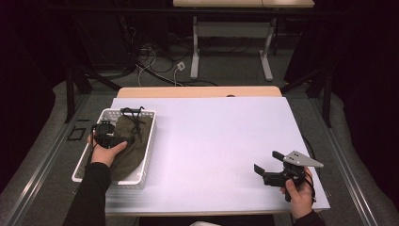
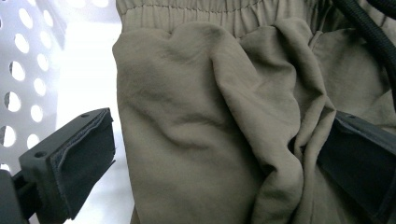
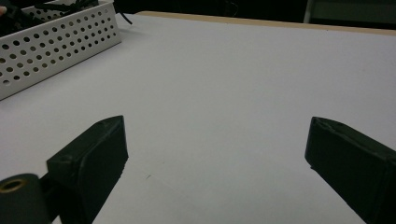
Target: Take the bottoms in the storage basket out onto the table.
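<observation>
On the left of the white surface [image 1: 211, 141] sat a white plastic basket [image 1: 148, 141] with round holes in its walls. Soft, wrinkly olive-green cloth [image 1: 134, 141] with a black cord [image 1: 134, 115] lay inside it. The left hand [image 1: 106, 150] held the left tool [image 2: 210, 154] down in the basket, its jaws wide apart around a fold of the cloth. On the right, the right hand [image 1: 299, 190] held the right tool [image 1: 267, 162] just above the bare surface, jaws wide with nothing between them, pointing toward the basket.

left hand-held gripper [image 1: 109, 136] jaws spread wide, right hand-held gripper [image 1: 266, 166] jaws wide apart, held low
</observation>
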A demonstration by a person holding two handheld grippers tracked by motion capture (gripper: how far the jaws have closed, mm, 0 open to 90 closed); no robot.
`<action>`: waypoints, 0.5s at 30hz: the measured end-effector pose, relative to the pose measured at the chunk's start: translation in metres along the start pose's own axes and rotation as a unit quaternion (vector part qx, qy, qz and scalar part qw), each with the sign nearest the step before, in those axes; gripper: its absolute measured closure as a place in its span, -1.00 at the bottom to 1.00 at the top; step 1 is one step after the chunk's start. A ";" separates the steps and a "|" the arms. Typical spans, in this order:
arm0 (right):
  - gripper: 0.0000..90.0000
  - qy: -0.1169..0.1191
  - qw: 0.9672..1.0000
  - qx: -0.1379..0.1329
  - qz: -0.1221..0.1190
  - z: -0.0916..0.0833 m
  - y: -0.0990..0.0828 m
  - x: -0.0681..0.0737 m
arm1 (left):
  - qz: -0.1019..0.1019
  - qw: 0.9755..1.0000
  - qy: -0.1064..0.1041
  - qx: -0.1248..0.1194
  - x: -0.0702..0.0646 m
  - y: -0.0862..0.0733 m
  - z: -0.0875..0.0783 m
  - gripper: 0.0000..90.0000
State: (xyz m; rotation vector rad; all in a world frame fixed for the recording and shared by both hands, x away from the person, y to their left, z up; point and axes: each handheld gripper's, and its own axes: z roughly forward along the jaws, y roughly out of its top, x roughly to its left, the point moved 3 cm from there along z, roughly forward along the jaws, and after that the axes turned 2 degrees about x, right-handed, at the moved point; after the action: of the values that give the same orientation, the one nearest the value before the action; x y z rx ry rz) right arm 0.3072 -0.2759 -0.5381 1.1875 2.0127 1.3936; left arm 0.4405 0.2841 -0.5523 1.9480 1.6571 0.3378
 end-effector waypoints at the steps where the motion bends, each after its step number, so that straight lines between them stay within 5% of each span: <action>1: -0.87 0.000 1.000 0.001 0.000 0.000 0.000 0.000 | -0.001 1.000 0.000 0.001 0.000 0.000 0.000 -1.00; 15: -0.85 0.000 1.000 -0.002 -0.002 0.001 0.000 0.000 | -0.022 0.999 -0.023 0.019 0.003 -0.001 0.005 -1.00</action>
State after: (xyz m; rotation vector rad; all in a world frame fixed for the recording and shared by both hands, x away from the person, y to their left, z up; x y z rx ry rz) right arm 0.3083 -0.2755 -0.5392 1.1816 2.0100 1.3940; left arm 0.4427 0.2861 -0.5576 1.9294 1.6850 0.2452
